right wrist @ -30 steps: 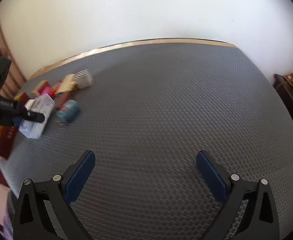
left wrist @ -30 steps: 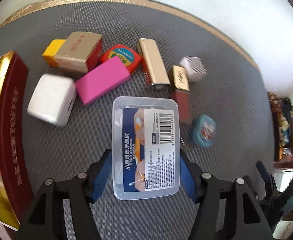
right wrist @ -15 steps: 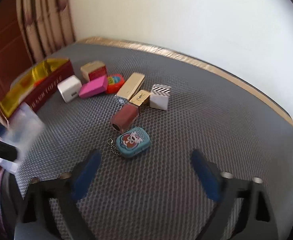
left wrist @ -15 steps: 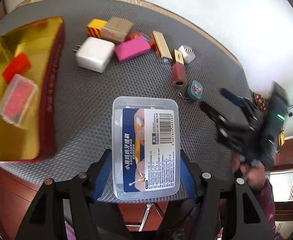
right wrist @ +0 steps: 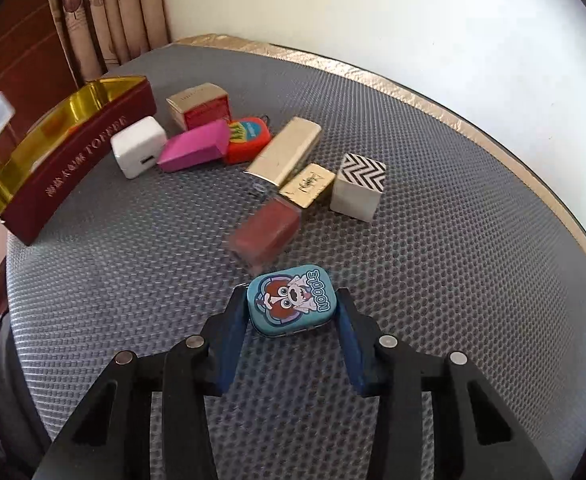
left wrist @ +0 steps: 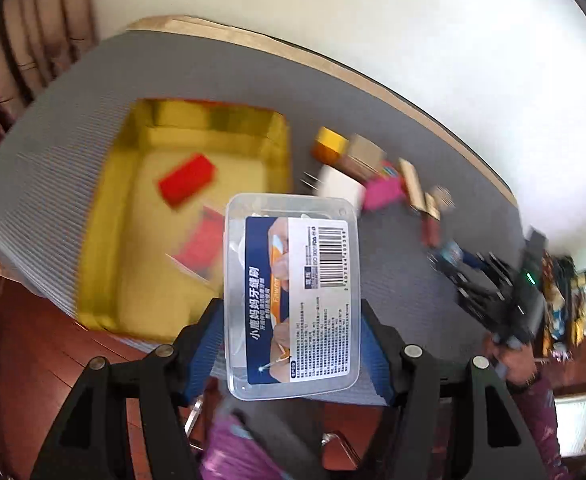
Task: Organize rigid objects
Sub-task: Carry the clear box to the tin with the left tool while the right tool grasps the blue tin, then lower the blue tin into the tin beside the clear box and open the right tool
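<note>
My left gripper [left wrist: 291, 354] is shut on a clear plastic floss-pick box [left wrist: 293, 292] with a blue label and holds it in the air near the gold-lined red tin [left wrist: 141, 216]. The tin holds a red block [left wrist: 187, 176] and a clear box with red contents [left wrist: 199, 246]. My right gripper [right wrist: 291, 334] has its blue pads on both sides of a small blue "Noodle" tin [right wrist: 291, 301] on the grey mat. The red tin also shows at the left of the right wrist view [right wrist: 73, 160].
On the mat lie a white charger [right wrist: 138, 151], pink block [right wrist: 195, 151], orange tape measure [right wrist: 249, 140], beige-red box [right wrist: 199, 105], gold case [right wrist: 285, 150], small gold box [right wrist: 308, 185], zigzag cube [right wrist: 358, 186] and red lip-gloss bottle [right wrist: 267, 230]. The table edge is close.
My left gripper has lifted the floss box and swung it left toward the red tin. My right gripper has moved in to the blue tin and narrowed around it.
</note>
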### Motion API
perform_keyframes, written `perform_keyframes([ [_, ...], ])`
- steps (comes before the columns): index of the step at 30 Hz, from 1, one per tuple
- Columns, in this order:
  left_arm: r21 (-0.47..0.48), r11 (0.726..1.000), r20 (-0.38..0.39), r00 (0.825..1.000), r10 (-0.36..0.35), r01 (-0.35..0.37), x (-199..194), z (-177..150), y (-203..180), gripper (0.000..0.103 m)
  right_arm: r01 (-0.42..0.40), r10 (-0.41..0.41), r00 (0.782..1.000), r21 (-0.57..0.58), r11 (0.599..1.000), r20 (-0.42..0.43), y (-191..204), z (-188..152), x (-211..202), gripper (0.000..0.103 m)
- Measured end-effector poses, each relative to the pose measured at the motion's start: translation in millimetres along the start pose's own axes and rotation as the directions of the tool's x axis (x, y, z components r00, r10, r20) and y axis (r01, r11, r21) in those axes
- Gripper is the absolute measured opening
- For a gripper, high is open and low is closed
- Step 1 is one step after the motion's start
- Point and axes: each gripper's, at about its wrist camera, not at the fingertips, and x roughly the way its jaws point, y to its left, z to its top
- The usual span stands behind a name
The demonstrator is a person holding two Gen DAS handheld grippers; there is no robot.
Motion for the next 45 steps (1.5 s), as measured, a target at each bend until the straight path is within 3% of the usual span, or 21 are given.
perform_keyframes([
  [7,-0.031,0.993,0.009,0.993,0.118,-0.118,25.0,45.7,47.9,0.065,-0.03,0.022,0.994,0.075,0.997,0.109,20.2,-19.0,-38.7,0.04],
  [14,-0.039,0.98,-0.011,0.981,0.194,-0.195,66.0,97.8,69.4,0.065,-0.083,0.063,0.987,0.13,0.988,0.15,40.1,-16.7,-52.6,0.04],
  [26,0.002,0.975,-0.033,0.974,0.224,-0.224,101.9,114.5,73.3,0.066,-0.132,0.117,0.976,0.076,0.988,0.185,77.4,16.0,-61.0,0.04],
  [31,0.003,0.978,-0.026,0.977,0.21,-0.21,96.4,109.0,72.1,0.066,-0.18,0.166,0.965,0.051,0.982,0.201,96.7,37.6,-60.1,0.04],
  [35,-0.077,0.981,0.091,0.979,0.184,-0.178,52.1,84.0,75.4,0.066,-0.23,0.22,0.951,0.023,0.973,0.215,115.3,65.6,-53.7,0.04],
  [38,-0.114,0.97,0.172,0.957,0.233,-0.215,21.1,47.2,70.8,0.066,-0.265,0.262,0.941,-0.018,0.964,0.215,135.1,96.2,-43.7,0.04],
  [40,-0.099,0.961,0.176,0.946,0.272,-0.258,11.4,16.8,64.4,0.066,-0.283,0.284,0.937,-0.035,0.958,0.201,149.0,118.1,-30.6,0.04],
  [45,-0.136,0.953,0.212,0.931,0.296,-0.272,-10.1,-34.7,71.0,0.066,-0.319,0.322,0.934,-0.045,0.947,0.152,177.1,160.1,7.9,0.04],
])
